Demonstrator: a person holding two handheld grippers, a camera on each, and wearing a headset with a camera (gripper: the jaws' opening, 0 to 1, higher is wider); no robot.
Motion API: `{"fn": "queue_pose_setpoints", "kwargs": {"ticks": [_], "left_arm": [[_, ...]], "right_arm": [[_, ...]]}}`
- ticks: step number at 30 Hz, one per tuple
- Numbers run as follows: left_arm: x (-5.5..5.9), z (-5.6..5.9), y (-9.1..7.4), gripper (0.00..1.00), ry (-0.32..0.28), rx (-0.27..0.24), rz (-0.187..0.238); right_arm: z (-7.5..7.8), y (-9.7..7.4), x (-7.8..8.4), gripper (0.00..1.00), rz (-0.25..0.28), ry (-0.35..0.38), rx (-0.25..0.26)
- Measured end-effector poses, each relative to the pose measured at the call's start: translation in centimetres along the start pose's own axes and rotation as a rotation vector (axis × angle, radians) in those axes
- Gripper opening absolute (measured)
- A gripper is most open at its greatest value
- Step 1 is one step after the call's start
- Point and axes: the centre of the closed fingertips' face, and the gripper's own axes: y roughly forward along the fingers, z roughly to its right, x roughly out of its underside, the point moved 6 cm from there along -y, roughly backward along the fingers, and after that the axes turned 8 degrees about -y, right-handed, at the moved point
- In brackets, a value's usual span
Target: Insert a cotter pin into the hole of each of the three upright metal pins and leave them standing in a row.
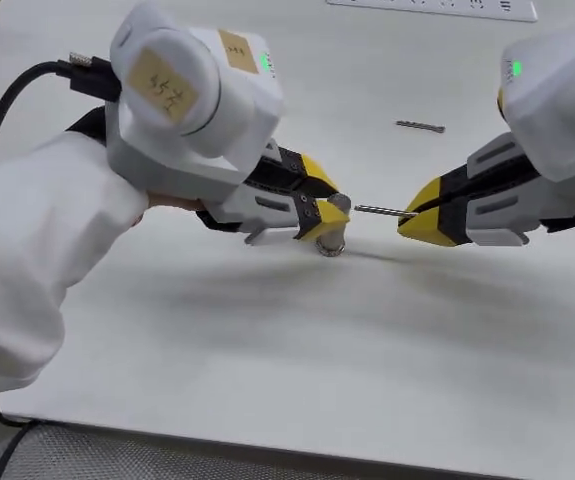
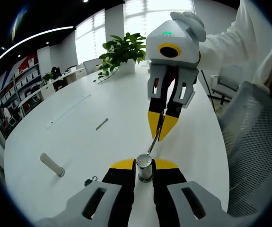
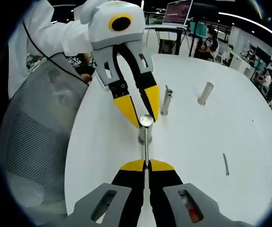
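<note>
While the left gripper [image 1: 331,212] is clamped on an upright metal pin [image 1: 331,238], its yellow-tipped jaws pressing the pin from both sides just under the head, the pin's flanged foot rests on the white table [image 1: 267,340]. Facing it from the other side, the right gripper [image 1: 419,216] has its jaws closed on one end of a thin cotter pin [image 1: 379,211], which sticks out level toward the held pin. In the right gripper view the free end of the cotter pin reaches the held pin's rounded head, but whether it has entered the hole is too small to tell. A white sleeve [image 1: 37,250] covers the arm behind the left gripper, and a black cable [image 1: 12,95] runs from that gripper's rear. Farther out on the table, a spare cotter pin [image 1: 420,126] lies flat, well apart from both grippers. In the right gripper view a second metal pin [image 3: 166,100] stands just behind the held one, and a third metal pin [image 3: 205,93] sits beyond it to the side; I cannot tell whether that one is upright or lying down. A potted plant [image 2: 121,52] stands at the table's far end in the left gripper view.
</note>
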Motion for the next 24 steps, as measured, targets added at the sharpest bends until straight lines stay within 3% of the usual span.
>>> {"fn": "queue_pose_setpoints", "kwargs": {"ticks": [24], "left_arm": [[-0.2,-0.2,-0.1,0.10,-0.010,0.006,0.000]], "right_arm": [[0.3,0.5,-1.0,0.00,0.004,-0.008,-0.008]]}}
